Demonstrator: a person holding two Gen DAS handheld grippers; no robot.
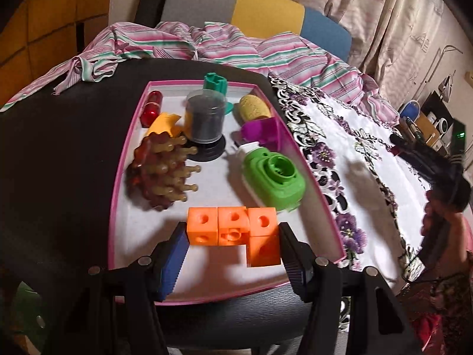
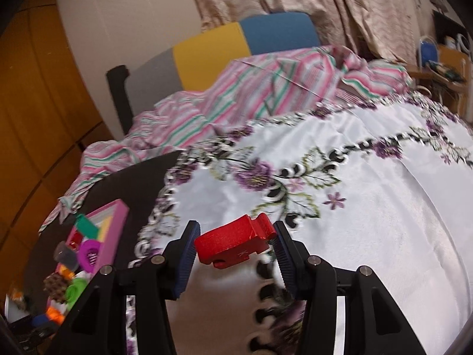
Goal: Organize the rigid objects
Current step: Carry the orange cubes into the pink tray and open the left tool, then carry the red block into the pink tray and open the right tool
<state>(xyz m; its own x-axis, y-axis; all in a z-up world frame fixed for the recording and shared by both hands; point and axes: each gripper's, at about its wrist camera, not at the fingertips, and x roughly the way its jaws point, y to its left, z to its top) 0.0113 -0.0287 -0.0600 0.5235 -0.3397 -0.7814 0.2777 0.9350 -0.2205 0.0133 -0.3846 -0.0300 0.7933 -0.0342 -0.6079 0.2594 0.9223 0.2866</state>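
Observation:
An L-shaped cluster of orange linking cubes (image 1: 233,224) hangs just above the near end of a pink-rimmed tray (image 1: 118,177). My left gripper (image 1: 230,232) is shut on it, one pad against each end cube. In the right wrist view my right gripper (image 2: 235,233) is shut on a red plastic clip-like piece (image 2: 233,245), lifted over the white flowered cloth (image 2: 354,207). The same tray (image 2: 115,224) shows at that view's lower left, crowded with toys.
The tray holds a brown spiky brush (image 1: 159,171), a green camera toy (image 1: 275,177), a clear tub (image 1: 205,118), a red capsule (image 1: 151,108), and yellow (image 1: 254,108), purple (image 1: 260,130) and teal (image 1: 215,82) pieces. A striped cloth (image 1: 207,47) lies beyond. A hand (image 1: 437,216) shows at right.

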